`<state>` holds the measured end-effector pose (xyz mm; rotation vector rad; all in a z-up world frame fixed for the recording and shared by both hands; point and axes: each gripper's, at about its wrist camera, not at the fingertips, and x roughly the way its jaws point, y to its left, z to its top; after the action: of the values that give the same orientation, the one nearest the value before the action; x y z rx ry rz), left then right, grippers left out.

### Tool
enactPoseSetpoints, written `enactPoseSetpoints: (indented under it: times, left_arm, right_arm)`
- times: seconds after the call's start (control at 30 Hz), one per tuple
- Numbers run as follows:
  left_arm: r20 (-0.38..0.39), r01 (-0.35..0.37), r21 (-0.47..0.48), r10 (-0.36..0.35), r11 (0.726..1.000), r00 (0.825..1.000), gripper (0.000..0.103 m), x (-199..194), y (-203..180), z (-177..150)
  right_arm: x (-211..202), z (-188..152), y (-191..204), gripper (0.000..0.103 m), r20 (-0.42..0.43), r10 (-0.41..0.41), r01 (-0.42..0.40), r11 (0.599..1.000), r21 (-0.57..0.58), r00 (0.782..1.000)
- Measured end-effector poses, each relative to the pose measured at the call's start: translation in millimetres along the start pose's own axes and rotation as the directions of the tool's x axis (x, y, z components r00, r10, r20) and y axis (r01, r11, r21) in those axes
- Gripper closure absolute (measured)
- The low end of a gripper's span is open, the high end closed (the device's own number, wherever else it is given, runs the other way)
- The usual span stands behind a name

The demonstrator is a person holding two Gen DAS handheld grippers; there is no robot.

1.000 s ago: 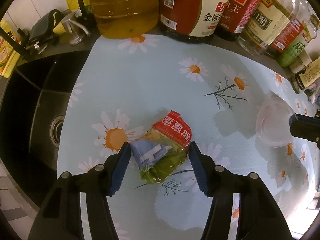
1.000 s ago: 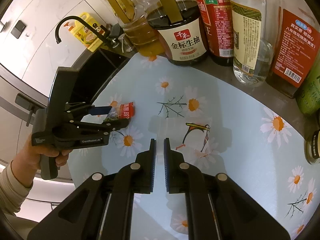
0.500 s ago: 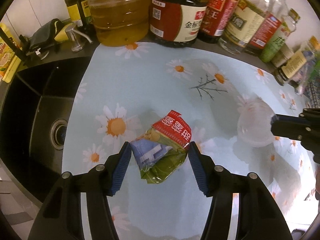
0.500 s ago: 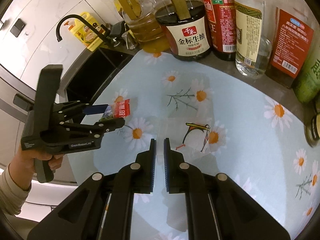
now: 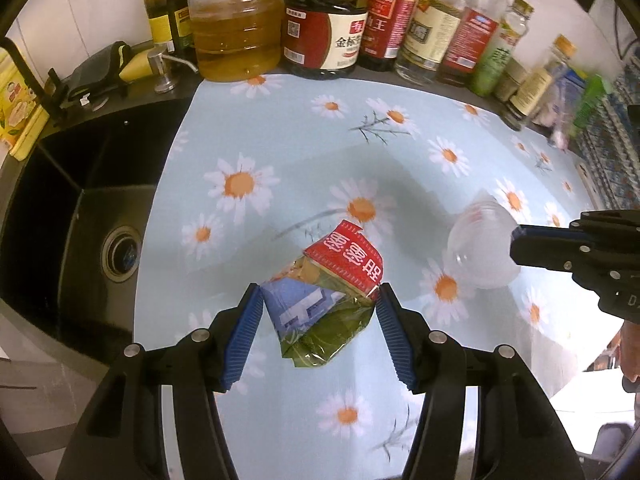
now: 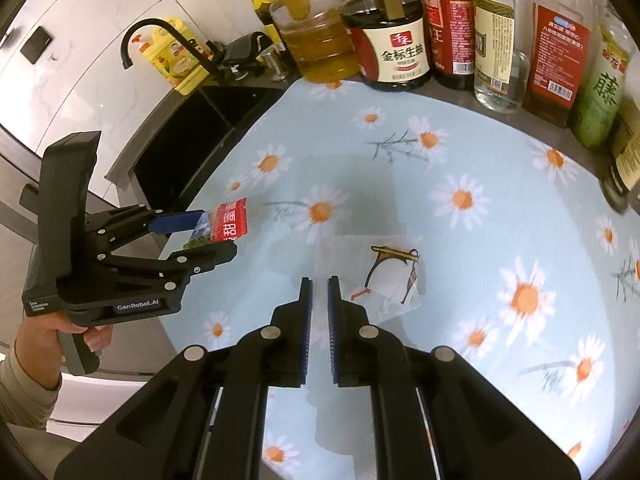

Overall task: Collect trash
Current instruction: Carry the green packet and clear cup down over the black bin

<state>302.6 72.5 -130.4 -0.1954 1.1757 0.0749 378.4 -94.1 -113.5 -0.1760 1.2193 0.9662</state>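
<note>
Clearly both claws are loaded, lifted over the daisy cloth (image 5: 304,140).
The left gripper (image 5: 320,312) pinches a crumpled snack wrapper (image 5: 332,288), light, crackly and slippery, by its sides; the right gripper (image 6: 319,300), nearly closed, nips what looks like a flimsy clear plastic cup (image 5: 478,252) by its edge, its far side hard to make out.

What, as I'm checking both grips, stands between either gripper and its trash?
Nothing: the left gripper clamps the snack wrapper, the right gripper the clear plastic packaging. No bin is in view.
</note>
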Motion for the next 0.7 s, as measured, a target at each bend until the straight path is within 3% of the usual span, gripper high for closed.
enactPoseSetpoints:
  times: [0.7]
  left_arm:
    - [0.018,0.107,0.099,-0.109,0.989,0.994,0.047,-55,10,-111]
  right_arm:
    - [-7,-91,109,0.094,0.014,-0.045,0.045,0.998,0.052,0.999]
